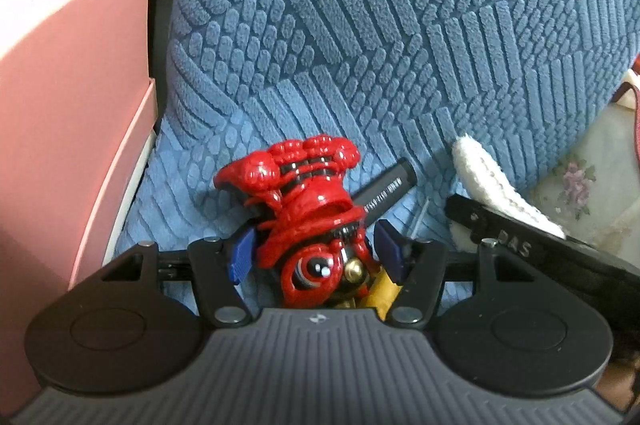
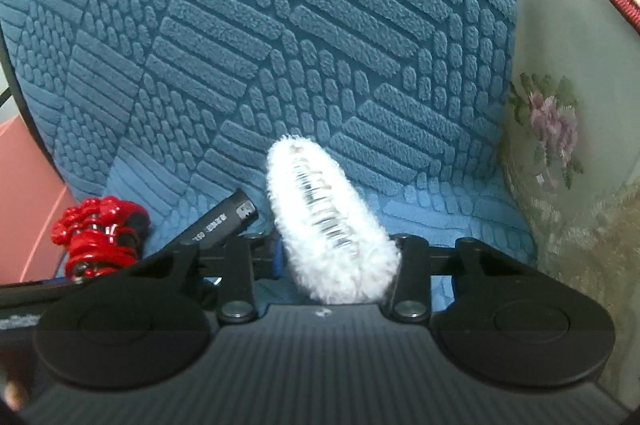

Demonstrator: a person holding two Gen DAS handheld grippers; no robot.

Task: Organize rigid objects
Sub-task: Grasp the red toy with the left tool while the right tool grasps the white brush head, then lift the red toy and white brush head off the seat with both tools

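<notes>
In the left wrist view my left gripper (image 1: 316,257) is shut on a glossy red and black toy figure (image 1: 308,201), held between the blue pads (image 1: 242,257) above the blue cushion. A dark cylinder with white print (image 1: 384,191) lies behind it. In the right wrist view my right gripper (image 2: 338,257) is shut on a white fluffy clip with a sparkly strip (image 2: 328,221), which sticks up between the fingers. The red toy (image 2: 100,233) and the dark cylinder (image 2: 220,221) show at the left.
A textured blue seat cushion (image 1: 360,25) fills the background. A pink box (image 1: 68,85) stands at the left. A floral pale fabric (image 2: 568,145) lies at the right. The right gripper's black body (image 1: 540,249) crosses the lower right of the left view.
</notes>
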